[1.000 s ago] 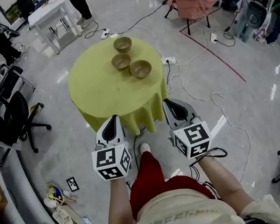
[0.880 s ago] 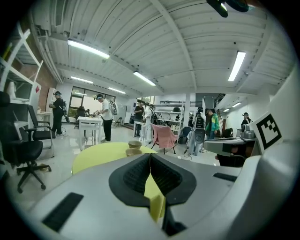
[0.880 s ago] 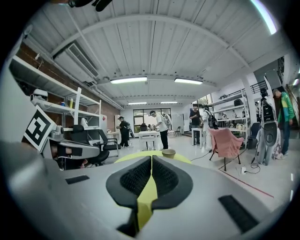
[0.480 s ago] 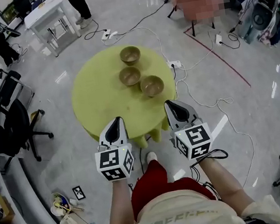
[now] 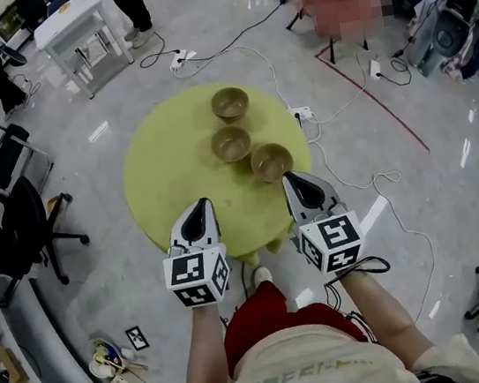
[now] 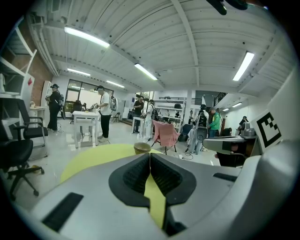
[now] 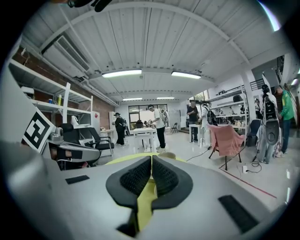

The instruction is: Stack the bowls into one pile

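Three brown bowls stand apart, in a loose row, on a round table with a yellow-green cloth (image 5: pixel 174 173): a far bowl (image 5: pixel 231 103), a middle bowl (image 5: pixel 231 143) and a near bowl (image 5: pixel 272 162). My left gripper (image 5: pixel 198 205) hovers over the table's near edge, shut, with nothing in it. My right gripper (image 5: pixel 295 178) is also shut and empty, just on the near side of the near bowl. In the left gripper view one bowl (image 6: pixel 142 148) shows beyond the closed jaws. In the right gripper view a bowl's rim (image 7: pixel 167 155) peeks over the closed jaws.
A white table (image 5: pixel 72 28) and a standing person (image 5: pixel 130 6) are at the far left. Office chairs (image 5: pixel 11 211) stand to the left. A pink chair (image 5: pixel 327 3) is at the far right. Cables and a power strip (image 5: pixel 303 114) lie on the floor by the table.
The table and bowls have drawn nearer to me and lower in the head view. Both grippers now reach over the table's near edge, still shut.
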`<move>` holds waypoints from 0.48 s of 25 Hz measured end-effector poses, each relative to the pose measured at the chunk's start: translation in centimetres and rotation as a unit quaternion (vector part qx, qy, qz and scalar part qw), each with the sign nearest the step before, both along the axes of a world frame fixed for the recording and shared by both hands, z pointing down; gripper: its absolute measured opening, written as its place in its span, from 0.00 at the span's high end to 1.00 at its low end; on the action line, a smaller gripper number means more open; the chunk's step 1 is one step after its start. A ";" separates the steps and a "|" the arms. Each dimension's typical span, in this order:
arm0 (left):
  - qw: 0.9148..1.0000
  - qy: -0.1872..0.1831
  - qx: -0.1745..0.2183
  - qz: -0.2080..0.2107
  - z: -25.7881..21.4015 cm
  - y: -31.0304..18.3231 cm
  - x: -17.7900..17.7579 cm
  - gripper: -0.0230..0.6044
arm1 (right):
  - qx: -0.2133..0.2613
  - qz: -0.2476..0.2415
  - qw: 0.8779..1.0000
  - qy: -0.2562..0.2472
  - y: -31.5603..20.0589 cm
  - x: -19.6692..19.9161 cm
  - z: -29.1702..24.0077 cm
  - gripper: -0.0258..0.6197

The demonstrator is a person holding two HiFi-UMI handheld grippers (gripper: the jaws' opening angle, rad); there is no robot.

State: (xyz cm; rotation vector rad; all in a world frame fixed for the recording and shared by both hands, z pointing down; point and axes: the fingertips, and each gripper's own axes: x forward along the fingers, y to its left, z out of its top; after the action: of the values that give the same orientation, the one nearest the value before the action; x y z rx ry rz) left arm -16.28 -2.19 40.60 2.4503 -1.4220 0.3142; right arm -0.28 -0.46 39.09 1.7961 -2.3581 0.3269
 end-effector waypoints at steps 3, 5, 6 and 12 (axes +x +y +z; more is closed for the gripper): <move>1.000 0.003 -0.002 0.005 0.3 -1.3 -0.3 0.93 | -0.004 0.006 1.000 0.003 -1.3 -0.3 0.3 0.90; 1.000 0.004 -0.003 0.010 0.5 -2.2 -0.4 0.93 | -0.005 0.010 1.000 0.003 -2.1 -0.5 0.4 0.90; 1.000 0.005 -0.004 0.011 0.7 -2.6 -0.5 0.93 | -0.006 0.012 1.000 0.003 -2.5 -0.6 0.5 0.90; 1.000 0.007 -0.010 0.014 1.4 -4.2 -0.6 0.93 | -0.011 0.022 1.000 0.007 -4.0 -0.6 0.7 0.90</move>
State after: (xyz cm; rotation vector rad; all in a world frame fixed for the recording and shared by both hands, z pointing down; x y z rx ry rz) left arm -16.92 -6.41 41.96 2.4538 -1.3724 0.3153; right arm -0.85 -4.41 39.81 1.8380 -2.2992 0.3426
